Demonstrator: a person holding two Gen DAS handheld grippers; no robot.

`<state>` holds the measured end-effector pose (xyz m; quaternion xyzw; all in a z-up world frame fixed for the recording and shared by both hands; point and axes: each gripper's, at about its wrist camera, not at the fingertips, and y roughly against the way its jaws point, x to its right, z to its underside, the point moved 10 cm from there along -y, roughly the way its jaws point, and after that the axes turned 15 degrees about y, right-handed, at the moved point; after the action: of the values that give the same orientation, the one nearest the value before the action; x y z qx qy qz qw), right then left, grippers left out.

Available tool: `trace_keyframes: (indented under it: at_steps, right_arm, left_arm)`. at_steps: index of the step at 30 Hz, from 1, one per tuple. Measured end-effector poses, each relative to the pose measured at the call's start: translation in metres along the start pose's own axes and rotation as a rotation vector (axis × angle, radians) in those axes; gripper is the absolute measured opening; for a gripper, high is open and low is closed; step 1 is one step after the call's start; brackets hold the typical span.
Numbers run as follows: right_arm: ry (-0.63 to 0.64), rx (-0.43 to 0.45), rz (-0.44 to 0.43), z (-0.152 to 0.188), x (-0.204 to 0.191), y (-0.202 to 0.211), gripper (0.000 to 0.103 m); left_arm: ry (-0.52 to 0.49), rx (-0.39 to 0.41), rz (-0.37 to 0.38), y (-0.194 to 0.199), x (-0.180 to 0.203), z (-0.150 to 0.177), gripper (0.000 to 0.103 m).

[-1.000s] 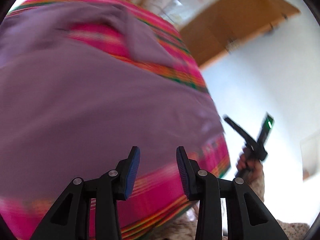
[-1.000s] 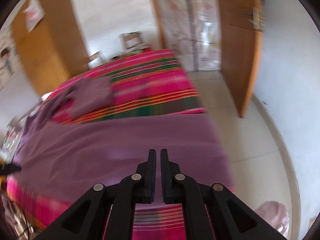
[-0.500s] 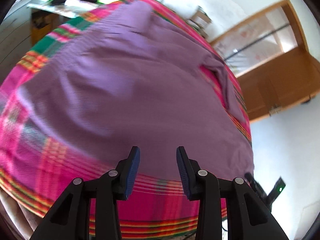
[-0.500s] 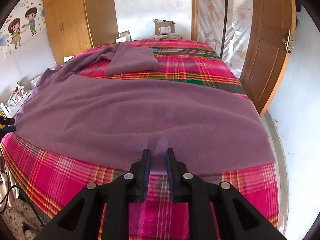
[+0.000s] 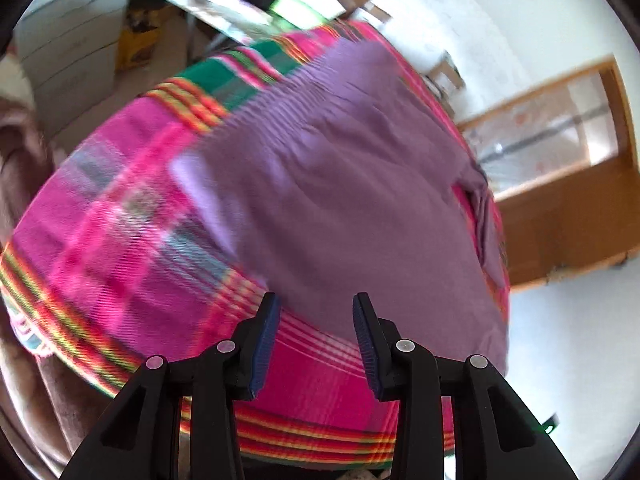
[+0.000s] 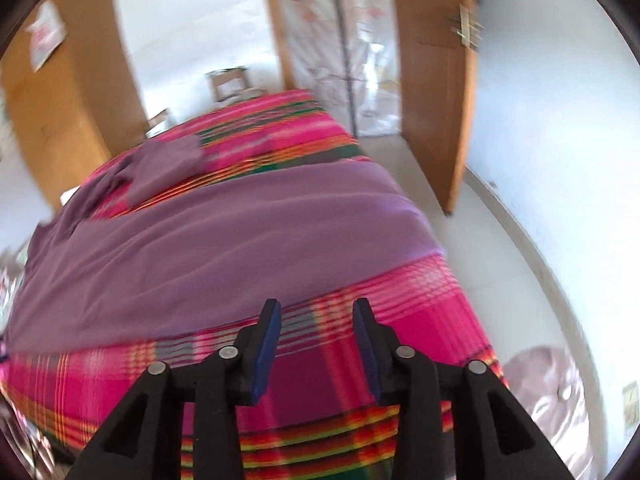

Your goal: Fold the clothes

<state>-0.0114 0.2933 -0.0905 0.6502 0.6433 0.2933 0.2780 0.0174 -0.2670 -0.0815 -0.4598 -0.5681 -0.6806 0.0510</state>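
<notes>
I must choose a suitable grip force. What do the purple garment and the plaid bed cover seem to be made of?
Purple garment: probably a soft matte knit or fleece; it drapes in gentle folds without shine. Plaid bed cover: probably woven cloth, judging by its striped checks; blur hides the weave.

A large garment [image 6: 224,240] lies spread across the bed [image 6: 420,320], short of its near edge, one sleeve [image 6: 160,168] reaching toward the far left corner. A wardrobe [image 6: 60,120] stands beyond the bed's left side, a door [image 6: 436,80] beyond its right.
</notes>
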Motion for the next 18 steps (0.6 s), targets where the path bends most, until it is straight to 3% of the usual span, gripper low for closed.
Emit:
trace_keyframes:
  at_steps: [3, 7, 15, 18]
  right_arm:
    - [-0.046, 0.014, -0.012, -0.006, 0.009, -0.004, 0.043]
    - [-0.079, 0.021, -0.040, -0.017, 0.014, -0.013, 0.046]
    - [-0.120, 0.021, 0.011, -0.033, 0.014, -0.031, 0.047]
    - [-0.116, 0.014, 0.053, -0.034, 0.013, -0.034, 0.038]
  left_arm:
    - [0.089, 0.037, 0.012, 0.010, -0.013, -0.010, 0.040]
    - [0.115, 0.080, -0.011, 0.019, -0.021, -0.014, 0.040]
    - [0.213, 0.129, 0.005, 0.028, -0.035, -0.023, 0.040]
    - [0.216, 0.135, 0.004, 0.028, -0.035, -0.025, 0.040]
